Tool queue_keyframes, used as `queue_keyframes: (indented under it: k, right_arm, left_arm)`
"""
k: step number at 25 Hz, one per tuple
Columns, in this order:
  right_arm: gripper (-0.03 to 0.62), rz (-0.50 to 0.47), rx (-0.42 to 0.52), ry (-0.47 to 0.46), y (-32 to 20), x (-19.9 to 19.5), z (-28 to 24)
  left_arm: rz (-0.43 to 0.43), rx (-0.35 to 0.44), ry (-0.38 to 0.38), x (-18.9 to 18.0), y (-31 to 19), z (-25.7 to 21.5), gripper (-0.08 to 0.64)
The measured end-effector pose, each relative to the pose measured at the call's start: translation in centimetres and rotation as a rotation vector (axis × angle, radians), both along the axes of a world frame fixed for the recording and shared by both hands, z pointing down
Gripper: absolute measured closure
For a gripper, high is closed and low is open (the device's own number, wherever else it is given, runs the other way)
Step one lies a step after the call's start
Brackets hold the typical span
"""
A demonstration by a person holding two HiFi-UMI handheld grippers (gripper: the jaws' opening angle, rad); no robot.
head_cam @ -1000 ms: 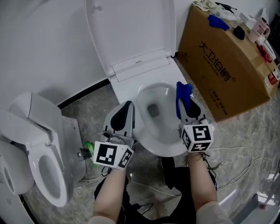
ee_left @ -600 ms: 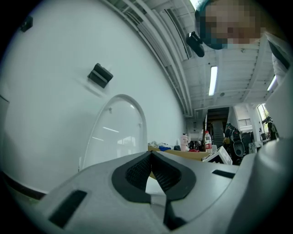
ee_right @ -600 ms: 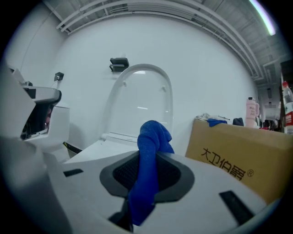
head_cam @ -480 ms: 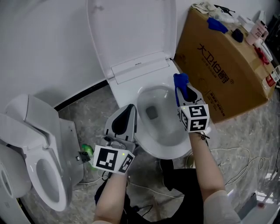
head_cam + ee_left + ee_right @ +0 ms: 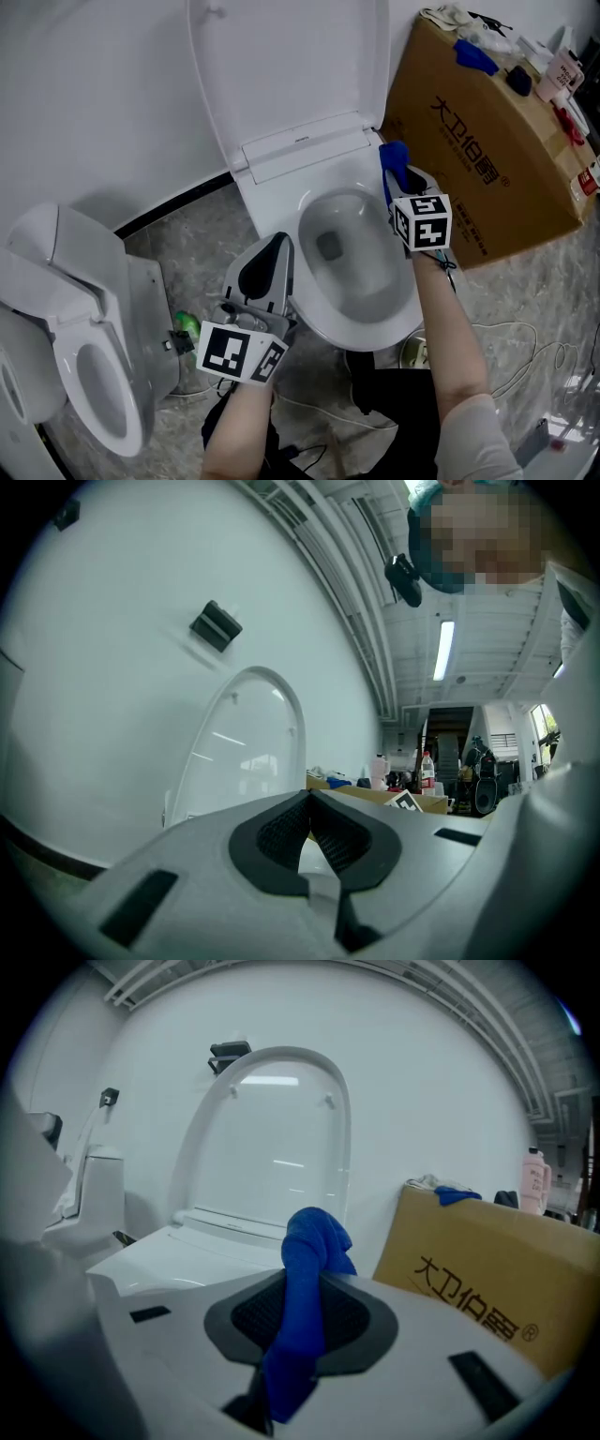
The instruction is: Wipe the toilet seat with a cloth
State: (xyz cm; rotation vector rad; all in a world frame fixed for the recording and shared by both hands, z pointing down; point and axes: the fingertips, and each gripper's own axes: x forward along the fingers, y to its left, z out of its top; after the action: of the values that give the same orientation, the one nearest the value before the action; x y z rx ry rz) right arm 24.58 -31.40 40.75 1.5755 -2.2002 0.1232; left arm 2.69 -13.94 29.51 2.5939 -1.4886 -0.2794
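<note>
At the bottom of the head view, two bare arms reach up. The left arm is short and bent. It holds the left gripper [image 5: 277,242] low, just left of the centre, beside the front left edge of the big white toilet [image 5: 281,192]. The right arm is stretched out longer. It holds the right gripper [image 5: 397,174] higher up, right of the centre, at the back right edge of the toilet rim.

A thin white cable [image 5: 511,328] lies on the grey stone floor at the lower right. A second white toilet [image 5: 89,361] stands at the lower left. A large brown cardboard box [image 5: 487,159] fills the upper right. The toilet's white oval lid [image 5: 281,66] stands up against the wall at the top.

The left gripper's jaws are pressed together with nothing between them. The right gripper's jaws pinch a soft blue cloth [image 5: 305,1279], which sticks out past the tips. I cannot tell if the cloth touches the rim.
</note>
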Motion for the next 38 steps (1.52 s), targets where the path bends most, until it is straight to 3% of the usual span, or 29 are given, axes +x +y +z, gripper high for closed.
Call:
queue_keyframes:
  k: [6, 11, 17, 22, 38]
  right_arm:
    - [0.520, 0.002, -0.067, 0.074, -3.6, 0.2, 2.3]
    - [0.520, -0.006, -0.099, 0.184, -5.6, -0.1, 3.5]
    - [0.520, -0.050, -0.150, 0.283, -6.5, -1.7, 5.8]
    - [0.520, -0.043, -0.173, 0.214, -7.3, -1.6, 6.0]
    - [0.520, -0.010, -0.173, 0.171, -6.6, -4.3, 6.1]
  left_arm:
    - [0.002, -0.009, -0.037, -0.7, 0.0, 0.7, 0.554]
    - [-0.022, -0.038, 0.037, -1.4, -0.3, 1.2, 0.554]
    - [-0.005, -0.042, 0.021, -1.2, -0.2, 1.4, 0.554]
    - [0.000, -0.055, 0.027, -1.3, -0.2, 1.9, 0.554]
    - [-0.016, -0.054, 0.061, -2.1, -0.1, 1.3, 0.554]
